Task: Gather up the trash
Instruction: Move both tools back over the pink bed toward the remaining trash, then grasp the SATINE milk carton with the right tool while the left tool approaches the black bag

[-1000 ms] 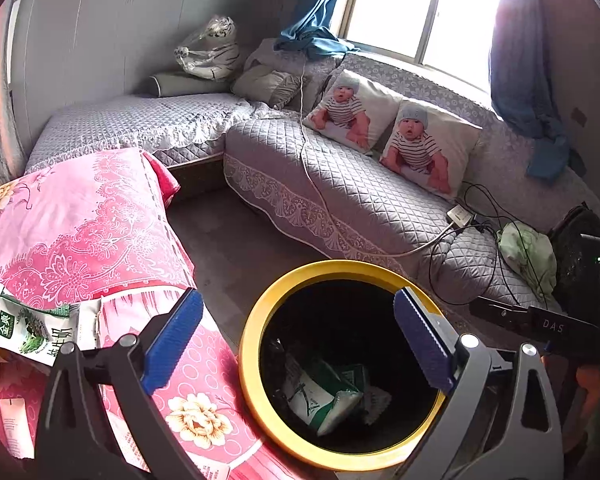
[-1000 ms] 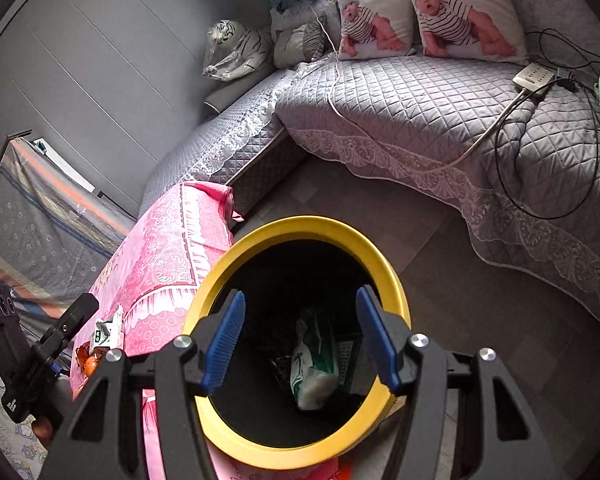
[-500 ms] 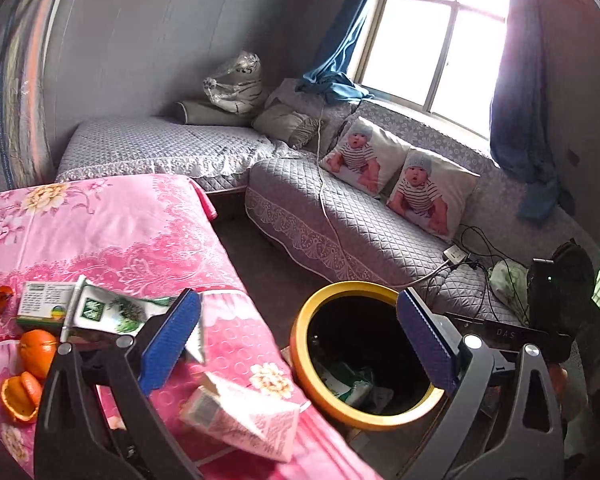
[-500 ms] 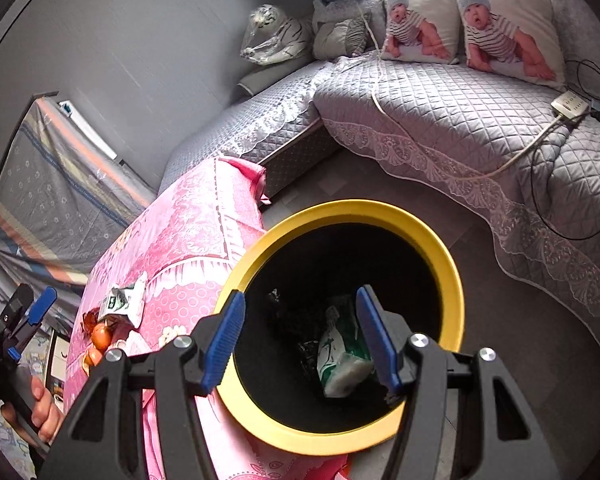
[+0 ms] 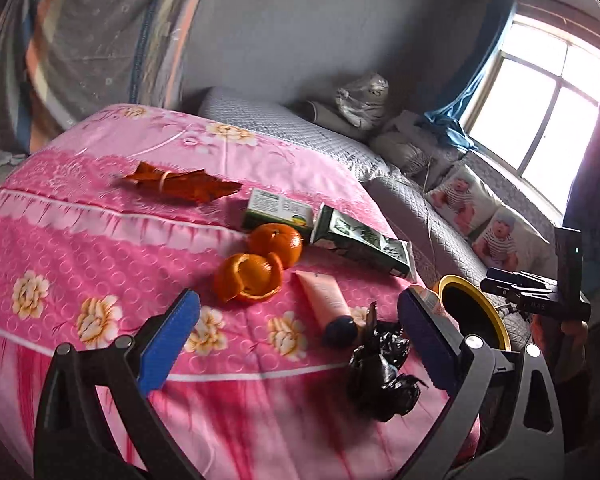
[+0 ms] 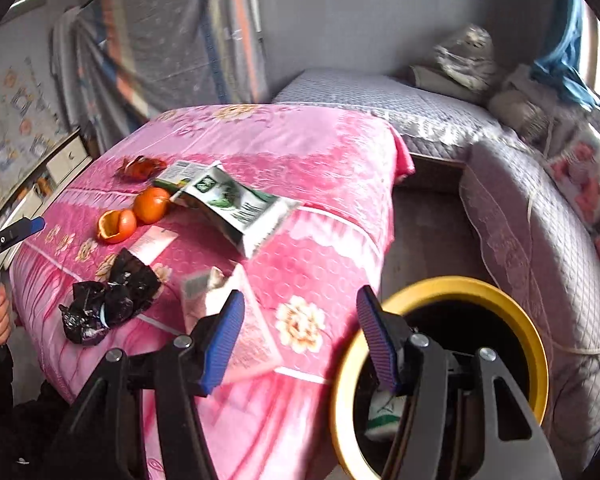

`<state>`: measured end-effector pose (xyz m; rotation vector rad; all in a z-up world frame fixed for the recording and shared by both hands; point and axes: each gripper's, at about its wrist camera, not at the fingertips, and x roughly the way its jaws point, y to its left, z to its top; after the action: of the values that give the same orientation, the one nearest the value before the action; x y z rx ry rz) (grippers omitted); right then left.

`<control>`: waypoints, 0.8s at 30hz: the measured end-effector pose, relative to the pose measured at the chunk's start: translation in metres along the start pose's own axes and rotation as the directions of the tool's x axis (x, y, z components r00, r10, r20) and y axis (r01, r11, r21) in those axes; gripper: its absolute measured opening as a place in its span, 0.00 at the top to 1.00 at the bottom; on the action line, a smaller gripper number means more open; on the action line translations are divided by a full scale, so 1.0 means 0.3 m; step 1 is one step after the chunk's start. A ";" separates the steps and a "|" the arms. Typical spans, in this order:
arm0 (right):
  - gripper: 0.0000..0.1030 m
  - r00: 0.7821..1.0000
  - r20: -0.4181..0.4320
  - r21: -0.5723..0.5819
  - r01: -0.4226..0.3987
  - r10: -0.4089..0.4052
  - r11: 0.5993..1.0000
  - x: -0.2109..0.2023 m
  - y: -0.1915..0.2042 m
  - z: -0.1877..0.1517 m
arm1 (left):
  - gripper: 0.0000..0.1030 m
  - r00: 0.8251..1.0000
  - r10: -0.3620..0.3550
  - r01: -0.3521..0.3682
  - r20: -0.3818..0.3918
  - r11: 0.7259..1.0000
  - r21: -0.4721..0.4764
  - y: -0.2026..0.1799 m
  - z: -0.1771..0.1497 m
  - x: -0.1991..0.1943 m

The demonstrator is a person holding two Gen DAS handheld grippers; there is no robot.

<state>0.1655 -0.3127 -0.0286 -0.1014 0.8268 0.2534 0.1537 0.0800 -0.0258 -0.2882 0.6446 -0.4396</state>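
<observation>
Trash lies on a pink flowered cloth [image 5: 80,248]: a crumpled black bag [image 5: 382,372] [image 6: 108,300], orange peel [image 5: 248,278] [image 6: 114,226], a whole orange [image 5: 278,242] [image 6: 152,204], a pink tube [image 5: 326,302], a green-white carton [image 5: 360,244] [image 6: 236,204], a small green box [image 5: 278,212], a red wrapper [image 5: 180,184] [image 6: 140,168] and a pink carton [image 6: 220,300]. The yellow-rimmed bin [image 6: 500,320] [image 5: 472,312] stands by the cloth's edge, with trash inside. My left gripper [image 5: 296,344] is open and empty above the cloth. My right gripper [image 6: 300,340] is open and empty between the cloth and the bin.
A grey quilted sofa [image 5: 440,216] with baby-print pillows [image 5: 496,236] runs behind the bin. A window [image 5: 540,96] with blue curtains is at the back right. Bare floor [image 6: 424,232] lies between the cloth-covered surface and the sofa.
Both grippers have swung left, away from the bin's opening and toward the pink cloth. The trash on the cloth has come into view. Both stay open.
</observation>
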 end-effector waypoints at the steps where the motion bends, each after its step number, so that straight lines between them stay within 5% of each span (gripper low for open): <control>1: 0.46 1.000 -0.018 -0.047 -0.005 0.004 0.999 0.028 0.031 0.041 | 0.08 1.000 0.000 0.000 0.001 1.000 -0.013 0.022 -0.009 -0.009; 11: 0.37 0.964 -0.252 -0.479 -0.052 -0.080 0.876 0.391 0.302 0.276 | 0.08 1.000 -0.023 0.023 -0.013 1.000 -0.015 0.087 -0.059 -0.021; 15: 0.37 0.928 -0.360 -0.514 -0.112 -0.096 0.850 0.519 0.332 0.314 | 0.08 0.999 -0.037 0.036 -0.030 0.999 -0.015 0.090 -0.066 -0.013; 19: 0.37 0.885 -0.461 -0.465 -0.184 -0.060 0.866 0.610 0.318 0.355 | 0.08 0.999 -0.022 0.022 -0.027 1.000 -0.004 0.092 -0.067 -0.012; 24: 0.37 0.876 -0.479 -0.450 -0.192 -0.054 0.872 0.653 0.297 0.414 | 0.08 0.999 -0.014 0.014 -0.036 1.000 -0.012 0.103 -0.071 -0.003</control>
<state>0.3580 -0.1675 -0.0888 -0.6341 1.2511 0.5196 0.1489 0.1047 -0.0535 -0.2965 0.6804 -0.4555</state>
